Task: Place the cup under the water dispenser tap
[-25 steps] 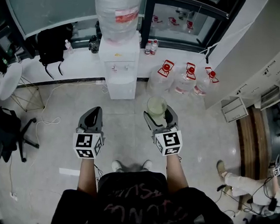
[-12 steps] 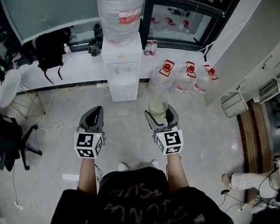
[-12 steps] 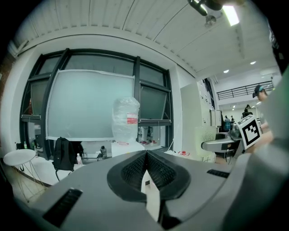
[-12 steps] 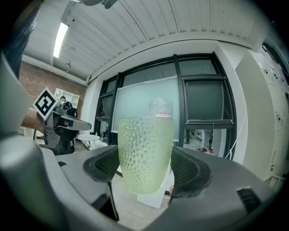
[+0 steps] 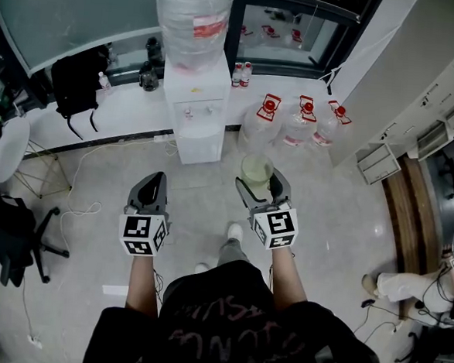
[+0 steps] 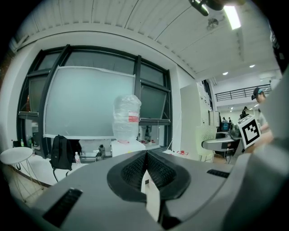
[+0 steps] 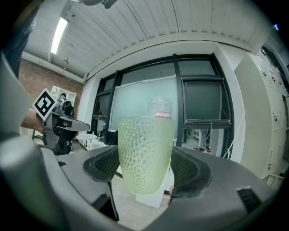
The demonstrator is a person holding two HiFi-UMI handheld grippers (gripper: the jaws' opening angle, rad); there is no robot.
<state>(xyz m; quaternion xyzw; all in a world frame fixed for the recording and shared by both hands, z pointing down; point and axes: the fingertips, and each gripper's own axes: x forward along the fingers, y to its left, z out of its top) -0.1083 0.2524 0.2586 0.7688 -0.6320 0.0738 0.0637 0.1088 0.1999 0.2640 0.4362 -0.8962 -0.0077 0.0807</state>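
Observation:
A pale green dimpled cup [image 7: 145, 153] stands upright between the jaws of my right gripper [image 7: 145, 169], which is shut on it; in the head view the cup [image 5: 255, 171] sits at the tip of the right gripper [image 5: 259, 188]. A white water dispenser [image 5: 195, 105] with a large clear bottle [image 5: 190, 19] on top stands against the far counter, ahead and left of the cup. Its taps [image 5: 191, 112] are small and far off. My left gripper [image 5: 150, 188] is shut with nothing in it; its jaws meet in the left gripper view [image 6: 145, 169], where the dispenser [image 6: 127, 144] shows beyond.
Three spare water bottles [image 5: 297, 123] with red caps stand on the floor to the right of the dispenser. A black backpack [image 5: 77, 81] rests on the white counter [image 5: 124, 104] at left. A round white table [image 5: 5, 146] and black chair [image 5: 14, 228] stand left. A cable [image 5: 86, 194] crosses the floor.
The view has shifted a little toward the dispenser, and the person's foot has stepped forward. Both grippers hold the same pose, the cup still in the right one.

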